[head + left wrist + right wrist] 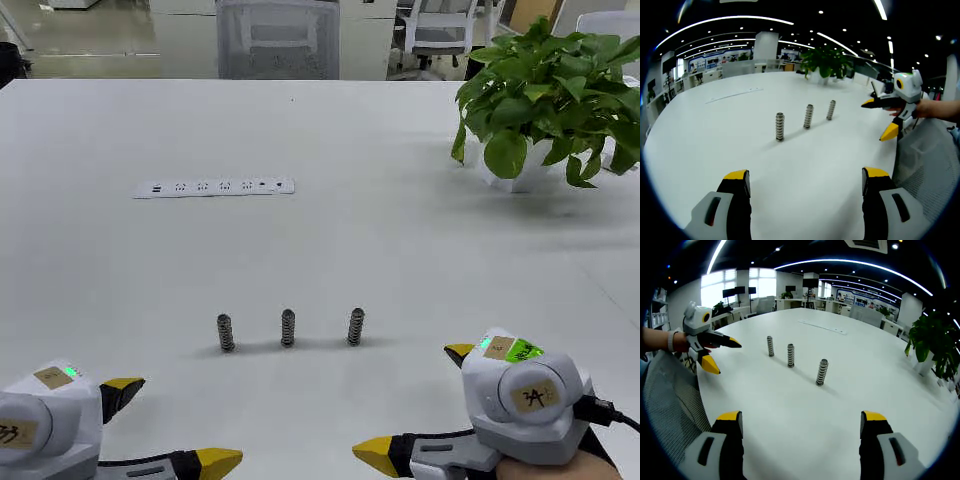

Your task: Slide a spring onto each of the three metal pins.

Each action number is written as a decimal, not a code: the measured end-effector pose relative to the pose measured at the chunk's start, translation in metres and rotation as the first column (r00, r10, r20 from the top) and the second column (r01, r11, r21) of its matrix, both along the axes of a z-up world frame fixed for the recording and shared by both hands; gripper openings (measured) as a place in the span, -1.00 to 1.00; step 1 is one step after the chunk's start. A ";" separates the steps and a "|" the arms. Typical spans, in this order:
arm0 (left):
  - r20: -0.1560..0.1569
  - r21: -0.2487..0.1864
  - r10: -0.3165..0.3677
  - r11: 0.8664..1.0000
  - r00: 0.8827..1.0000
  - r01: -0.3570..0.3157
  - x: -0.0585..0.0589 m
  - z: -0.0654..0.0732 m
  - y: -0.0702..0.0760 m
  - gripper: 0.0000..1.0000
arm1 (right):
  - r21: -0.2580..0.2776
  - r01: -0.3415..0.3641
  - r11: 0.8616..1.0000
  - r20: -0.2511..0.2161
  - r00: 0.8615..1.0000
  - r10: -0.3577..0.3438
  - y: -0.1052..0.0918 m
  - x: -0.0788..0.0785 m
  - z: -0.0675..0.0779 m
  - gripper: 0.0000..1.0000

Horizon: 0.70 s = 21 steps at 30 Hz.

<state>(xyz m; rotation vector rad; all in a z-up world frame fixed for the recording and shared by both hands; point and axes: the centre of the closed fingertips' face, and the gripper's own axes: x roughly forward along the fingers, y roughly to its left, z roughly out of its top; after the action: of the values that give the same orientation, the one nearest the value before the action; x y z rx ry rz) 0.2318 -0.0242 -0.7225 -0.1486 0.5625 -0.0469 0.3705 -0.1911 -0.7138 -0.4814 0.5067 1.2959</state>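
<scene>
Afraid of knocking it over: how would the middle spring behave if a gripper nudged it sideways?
The middle spring stands tall and narrow on the smooth table, so it would probably tip or skid. Its open coils suggest it flexes when squeezed.

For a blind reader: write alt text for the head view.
Three springs stand upright in a row on a white table. The left hand-held gripper and right hand-held gripper, both open, sit at the bottom corners; a power strip and potted plant lie farther back.
</scene>
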 end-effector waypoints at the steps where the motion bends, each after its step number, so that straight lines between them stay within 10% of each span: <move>1: -0.001 0.001 -0.001 1.000 1.000 0.001 0.000 0.000 0.000 0.89 | 0.000 -0.001 1.000 -0.001 1.000 0.001 0.000 0.000 0.000 0.98; 21: -0.010 -0.003 -0.010 1.000 1.000 0.010 -0.001 0.000 -0.006 0.89 | -0.009 -0.004 1.000 -0.006 1.000 0.004 0.000 -0.003 -0.001 0.98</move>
<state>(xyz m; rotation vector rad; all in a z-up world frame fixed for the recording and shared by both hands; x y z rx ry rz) 0.2312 -0.0298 -0.7226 -0.1491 0.5730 -0.0563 0.3676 -0.1914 -0.7149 -0.4862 0.5165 1.3001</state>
